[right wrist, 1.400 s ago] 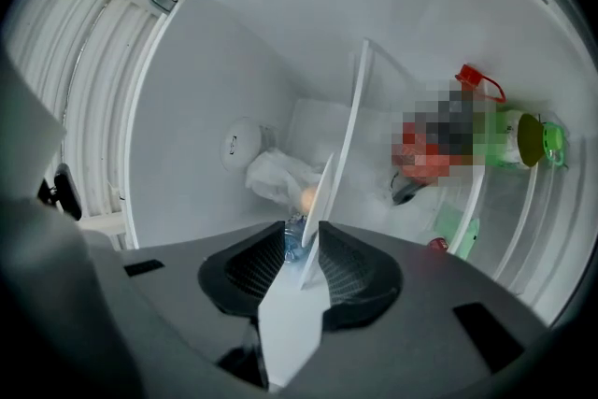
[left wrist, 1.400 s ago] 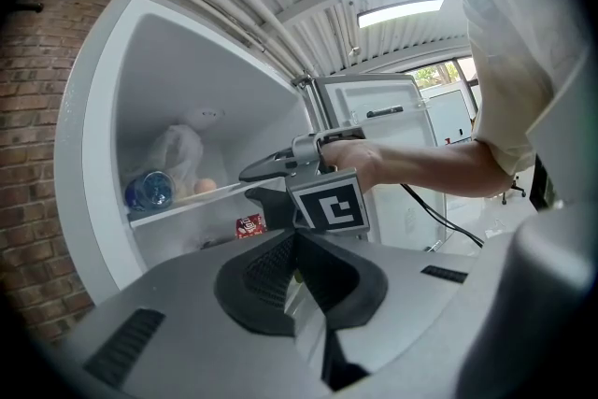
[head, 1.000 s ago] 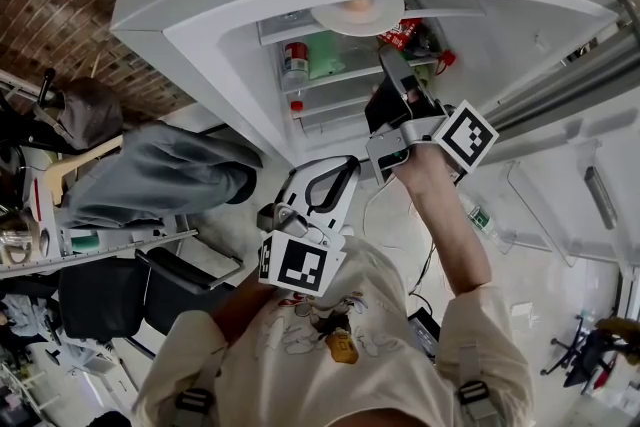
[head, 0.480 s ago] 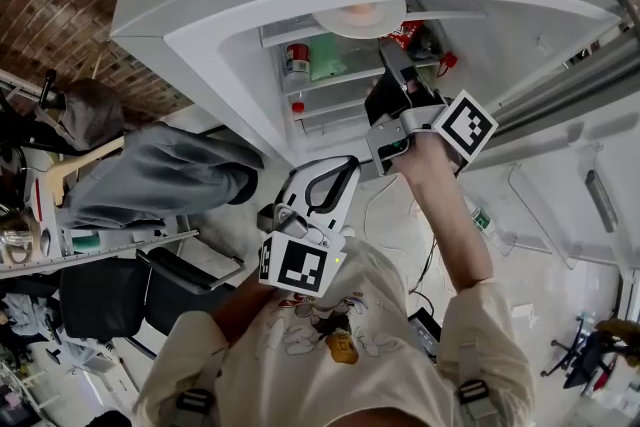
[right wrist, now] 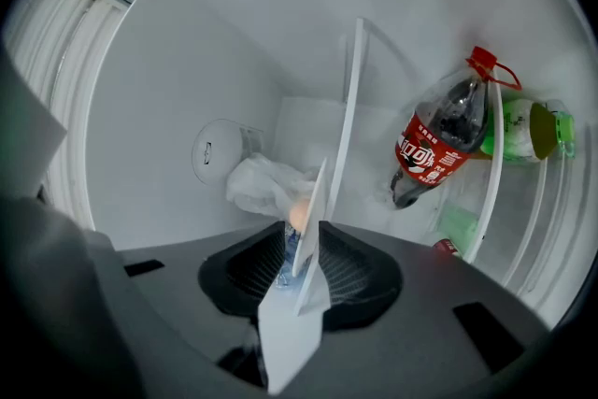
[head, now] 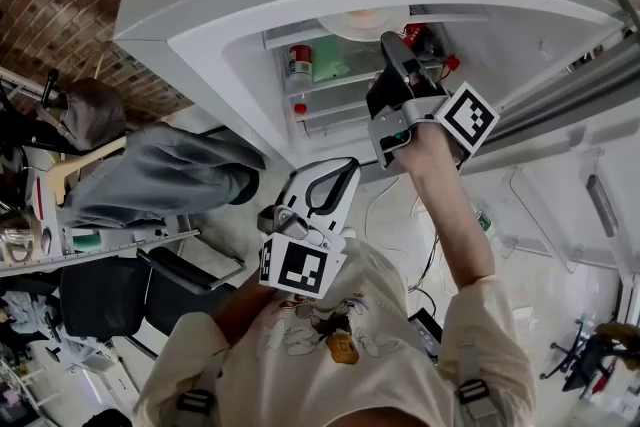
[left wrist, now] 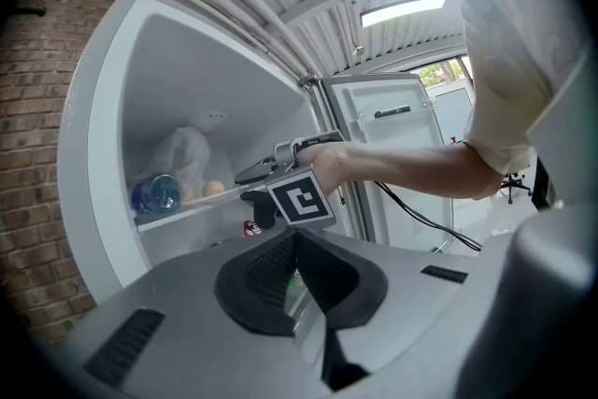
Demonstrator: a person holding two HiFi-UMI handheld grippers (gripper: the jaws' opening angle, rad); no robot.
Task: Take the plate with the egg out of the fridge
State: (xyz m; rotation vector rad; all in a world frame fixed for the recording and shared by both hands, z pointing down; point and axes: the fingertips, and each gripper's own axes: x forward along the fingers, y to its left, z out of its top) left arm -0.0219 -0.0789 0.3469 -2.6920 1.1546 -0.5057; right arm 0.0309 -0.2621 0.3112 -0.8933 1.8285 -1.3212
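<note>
The fridge [head: 200,25] stands open, and the right gripper [head: 392,45] reaches up into its top compartment. In the right gripper view its fingers [right wrist: 257,271] are clenched on the rim of the white plate [right wrist: 308,229], which shows edge-on between them, with the pale orange egg [right wrist: 298,212] lying on it just past the fingertips. The plate is inside the fridge at the top shelf [right wrist: 350,107], beside a crumpled white plastic bag [right wrist: 262,182]. On the other side of that shelf lie a cola bottle [right wrist: 439,140] with a red cap and a green bottle [right wrist: 523,131]. From the head view the plate [head: 372,21] shows as a pale disc just under the fridge's top edge, with a red can [head: 298,55] on a lower shelf. The left gripper [head: 343,167] is held low near the person's chest, well apart from the fridge; its fingers [left wrist: 257,276] are pressed together with nothing between them.
</note>
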